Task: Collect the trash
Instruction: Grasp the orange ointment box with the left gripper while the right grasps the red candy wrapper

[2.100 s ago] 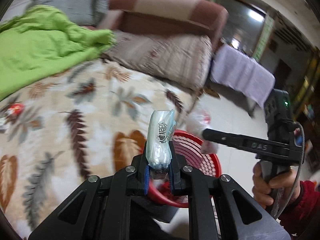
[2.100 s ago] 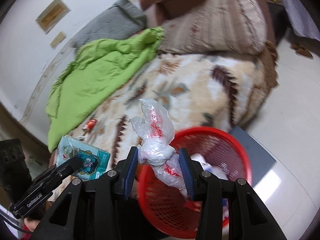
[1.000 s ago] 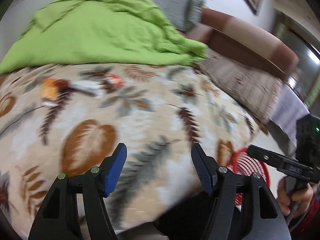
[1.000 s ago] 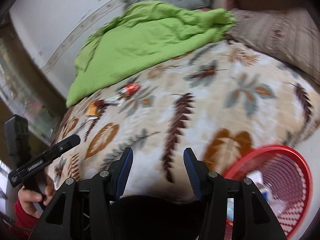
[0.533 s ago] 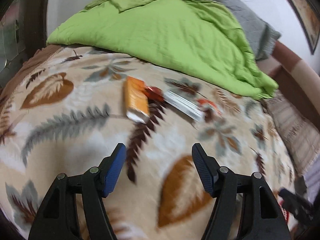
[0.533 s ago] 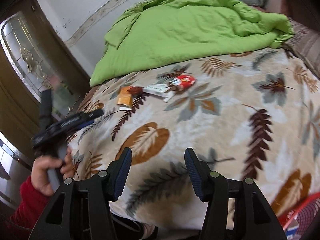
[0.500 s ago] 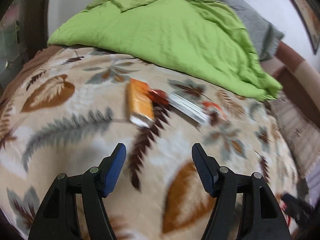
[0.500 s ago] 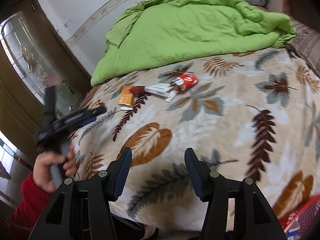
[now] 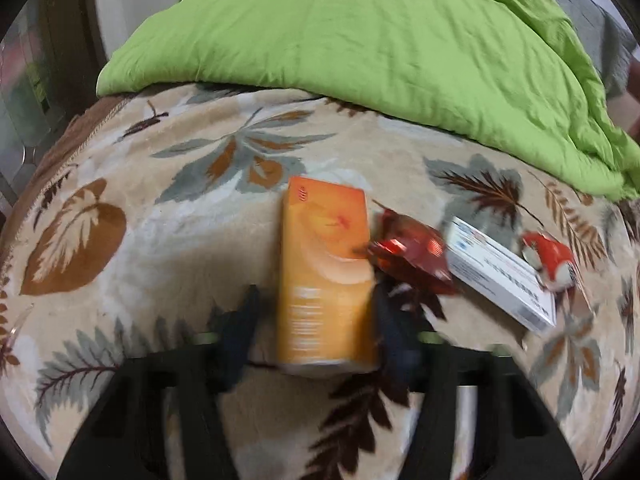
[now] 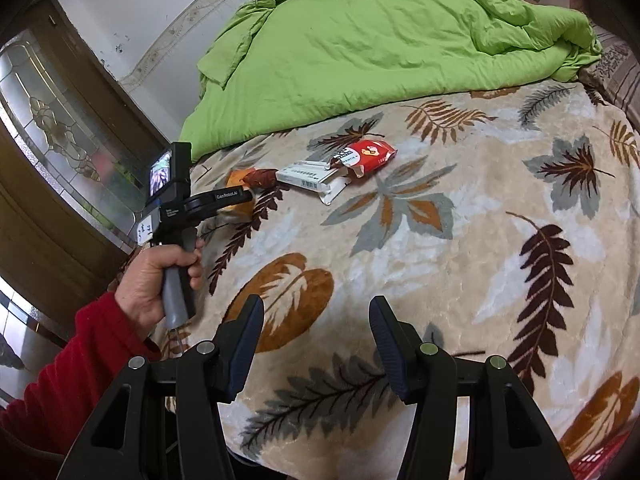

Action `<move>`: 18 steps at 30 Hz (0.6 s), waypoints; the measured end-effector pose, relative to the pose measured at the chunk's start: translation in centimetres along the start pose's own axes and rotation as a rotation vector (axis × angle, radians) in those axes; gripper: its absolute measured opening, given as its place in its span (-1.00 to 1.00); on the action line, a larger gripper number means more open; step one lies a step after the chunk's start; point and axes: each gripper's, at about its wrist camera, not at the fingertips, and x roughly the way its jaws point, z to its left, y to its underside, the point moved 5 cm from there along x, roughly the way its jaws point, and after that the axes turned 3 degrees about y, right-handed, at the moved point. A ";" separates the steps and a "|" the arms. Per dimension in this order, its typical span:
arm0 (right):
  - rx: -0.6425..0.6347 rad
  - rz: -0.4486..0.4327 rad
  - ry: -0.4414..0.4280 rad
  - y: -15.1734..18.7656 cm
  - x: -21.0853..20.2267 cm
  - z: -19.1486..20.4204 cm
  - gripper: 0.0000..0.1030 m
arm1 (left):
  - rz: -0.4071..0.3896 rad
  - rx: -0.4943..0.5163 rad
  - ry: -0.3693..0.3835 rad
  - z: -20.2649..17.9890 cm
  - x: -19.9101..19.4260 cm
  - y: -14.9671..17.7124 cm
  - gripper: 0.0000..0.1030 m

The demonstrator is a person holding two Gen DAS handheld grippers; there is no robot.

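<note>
The left gripper (image 9: 320,316) has its blue-padded jaws spread on either side of the near end of the flat orange cardboard carton (image 9: 326,272), which lies on the beige leaf-patterned fleece blanket (image 9: 180,240) covering the bed, toward its left edge; the view there is blurred, so I cannot tell whether the pads touch the carton yet. To take it well, I would judge the fingers should go a little further along the carton's long sides before closing, and bite low without catching the plush pile. Just beside the carton's right side lies a crumpled dark-red foil wrapper (image 9: 412,256), touching or nearly so, and a careless close could drag it along. Further right along the blanket sit a white rectangular box (image 9: 500,276) and a red snack packet (image 9: 550,258). The rumpled green quilt (image 9: 380,40) banks up along the far edge, so room to lift is upward and back toward the near edge. The right gripper (image 10: 316,340) hangs spread and empty over the near edge, well apart from the litter, with open blanket ahead.
</note>
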 end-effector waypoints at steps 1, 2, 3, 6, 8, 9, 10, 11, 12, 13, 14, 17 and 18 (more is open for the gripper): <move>0.000 0.000 -0.003 -0.2 0.2 0.1 0.15 | -0.007 -0.011 0.006 0.3 -0.1 0.0 -0.14; 0.001 -0.001 -0.010 -0.5 0.3 0.3 0.15 | -0.017 -0.014 0.003 0.5 -0.2 0.1 -0.15; 0.000 -0.001 -0.018 -0.7 0.5 0.5 0.15 | -0.030 -0.010 -0.009 0.6 -0.7 0.4 -0.15; 0.004 0.000 -0.046 -1.7 1.2 1.6 0.15 | -0.046 -0.041 -0.011 1.2 -2.7 1.6 -0.15; 0.005 0.001 -0.066 -2.5 1.9 2.6 0.15 | -0.064 -0.073 -0.005 1.9 -4.5 2.8 -0.15; 0.005 0.004 -0.074 -3.1 2.3 3.2 0.15 | -0.071 -0.094 -0.006 2.3 -5.3 3.3 -0.15; 0.004 0.008 -0.084 -3.5 2.7 3.7 0.15 | -0.081 -0.119 -0.010 2.8 -6.4 4.0 -0.15; -0.001 0.015 -0.102 -4.4 3.5 4.6 0.15 | -0.092 -0.135 -0.014 3.3 -7.2 4.6 -0.15; -0.005 0.019 -0.108 -5.2 4.3 5.4 0.15 | -0.102 -0.156 -0.019 3.8 -7.9 5.1 -0.15; -0.005 0.016 -0.107 -6.0 5.1 6.0 0.15 | -0.110 -0.175 -0.022 4.3 -8.5 5.6 -0.15; -0.005 0.013 -0.109 -6.7 5.8 6.5 0.15 | -0.123 -0.190 -0.032 4.9 -9.0 6.0 -0.15; 0.002 0.036 -0.099 -9.2 9.3 8.4 0.15 | -0.153 -0.186 -0.071 6.1 -9.5 6.7 -0.15; 0.025 0.047 -0.096 -10.3 10.9 8.9 0.15 | -0.158 -0.184 -0.072 6.4 -9.5 6.8 -0.15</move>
